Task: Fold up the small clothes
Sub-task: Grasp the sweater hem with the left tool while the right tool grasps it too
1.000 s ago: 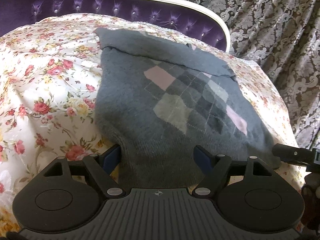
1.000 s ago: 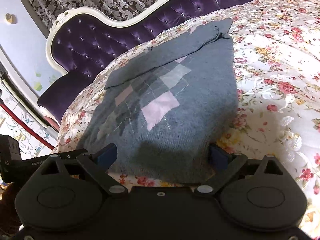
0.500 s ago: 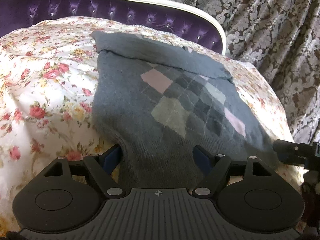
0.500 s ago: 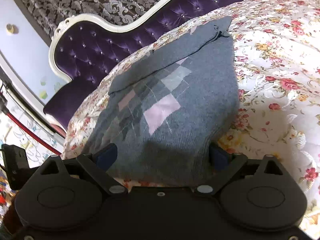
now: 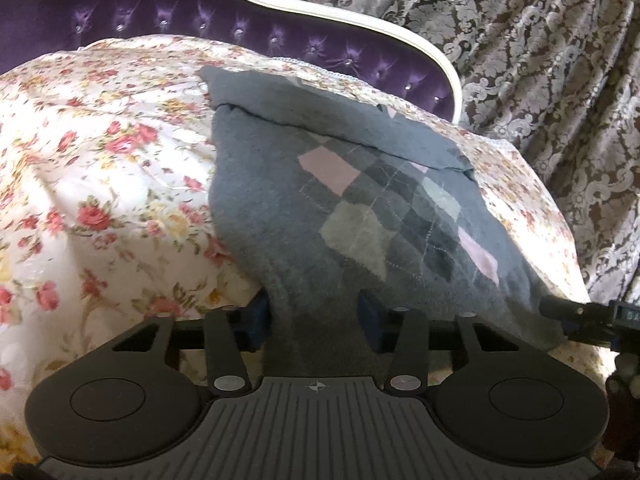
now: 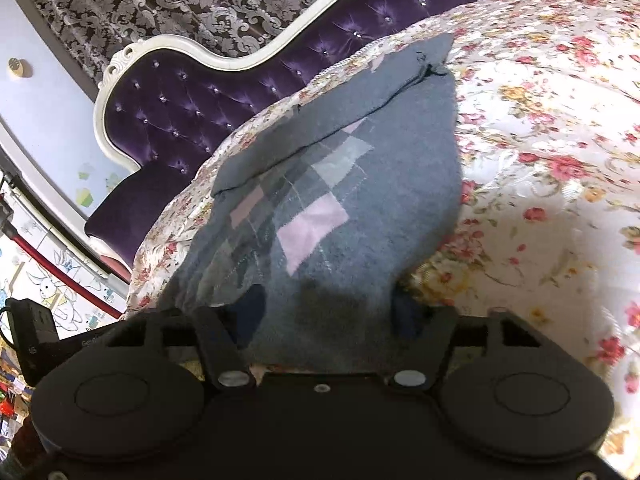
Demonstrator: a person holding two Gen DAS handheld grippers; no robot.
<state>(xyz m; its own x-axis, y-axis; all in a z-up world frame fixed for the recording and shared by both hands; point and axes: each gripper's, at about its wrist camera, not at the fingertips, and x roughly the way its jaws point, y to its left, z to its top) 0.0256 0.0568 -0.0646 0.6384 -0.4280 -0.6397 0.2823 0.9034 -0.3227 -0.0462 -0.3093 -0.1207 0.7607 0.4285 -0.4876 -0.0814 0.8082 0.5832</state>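
1. Left tongs: jaws just narrowed around the near hem of the sweater; whether the pads pinch yet, cannot tell.
2. Right tongs: also just closing, hem bunched between, grip likewise unclear.
3. Placed one per hem corner, likely to lift the hem and fold it away.
4. Sweater spread flat on the floral bed, far edge already turned over.
5. Beyond: purple headboard, curtain.
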